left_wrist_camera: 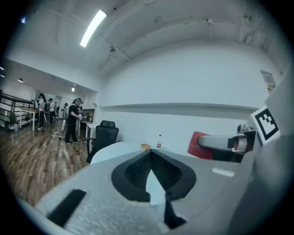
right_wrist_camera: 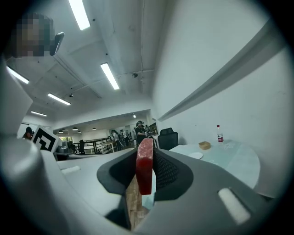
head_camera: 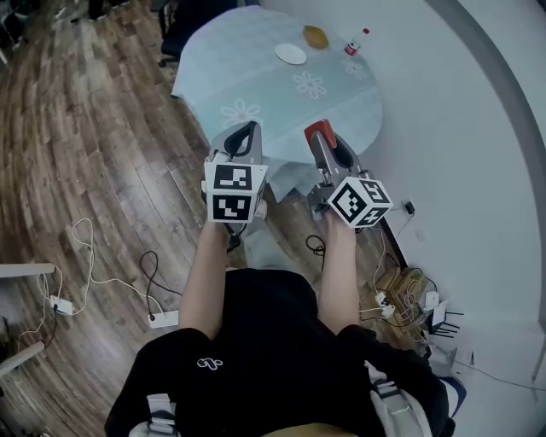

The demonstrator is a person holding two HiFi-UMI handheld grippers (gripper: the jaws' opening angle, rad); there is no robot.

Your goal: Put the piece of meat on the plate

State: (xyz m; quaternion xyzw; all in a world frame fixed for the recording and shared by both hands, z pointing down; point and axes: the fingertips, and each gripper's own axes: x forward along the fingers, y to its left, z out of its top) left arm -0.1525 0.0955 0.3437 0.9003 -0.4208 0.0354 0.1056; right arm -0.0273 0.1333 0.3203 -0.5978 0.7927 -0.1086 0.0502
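A red piece of meat (right_wrist_camera: 144,165) stands upright between the jaws of my right gripper (right_wrist_camera: 146,158), which is shut on it. In the head view the meat (head_camera: 321,129) pokes out at the gripper's tip, over the near edge of the round table (head_camera: 256,85). A small white plate (head_camera: 291,54) lies at the far side of the table, well ahead of both grippers; the right gripper view shows the plate (right_wrist_camera: 196,155) too. My left gripper (head_camera: 246,130) is held beside the right one, its jaws shut with nothing in them (left_wrist_camera: 150,152).
A tan container (head_camera: 316,36) and a red-capped bottle (head_camera: 356,43) stand behind the plate. A black office chair (head_camera: 181,26) is at the table's far side. Cables and a power strip (head_camera: 162,318) lie on the wood floor. People (left_wrist_camera: 72,121) stand far off.
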